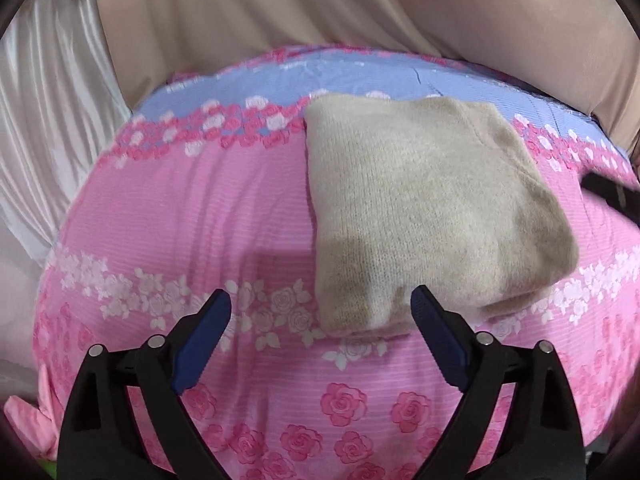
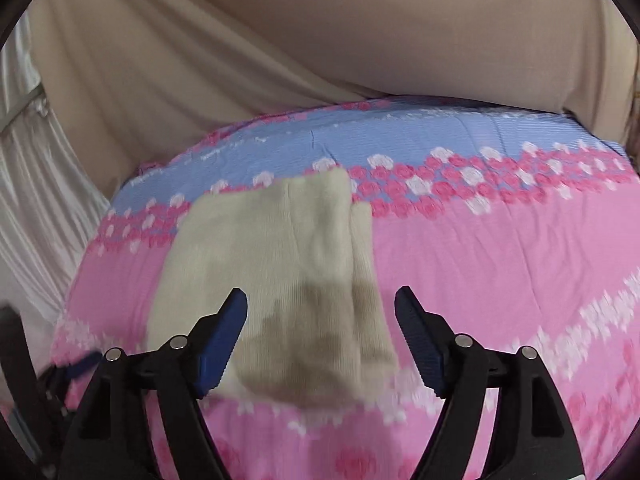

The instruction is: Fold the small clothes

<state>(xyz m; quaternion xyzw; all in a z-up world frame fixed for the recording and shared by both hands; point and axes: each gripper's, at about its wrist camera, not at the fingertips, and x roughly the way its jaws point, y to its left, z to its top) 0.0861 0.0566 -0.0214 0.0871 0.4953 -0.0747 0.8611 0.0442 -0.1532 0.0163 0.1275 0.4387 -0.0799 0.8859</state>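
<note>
A folded beige knit garment (image 1: 420,208) lies flat on a pink bedsheet printed with roses (image 1: 200,208), just ahead of the left hand-held gripper (image 1: 320,312) and a little toward its right finger, whose blue pad (image 1: 436,340) sits near the garment's closest edge. The left hand-held gripper stands wide, holding nothing. Seen from the right hand-held gripper (image 2: 320,308), the same garment (image 2: 280,264) lies ahead between its fingers and off toward its left one; this gripper is likewise spread wide and empty. Beyond the garment the sheet turns to a blue band (image 2: 400,132), and a tan draped cloth (image 2: 320,32) hangs behind. No writing or label can be read anywhere.
</note>
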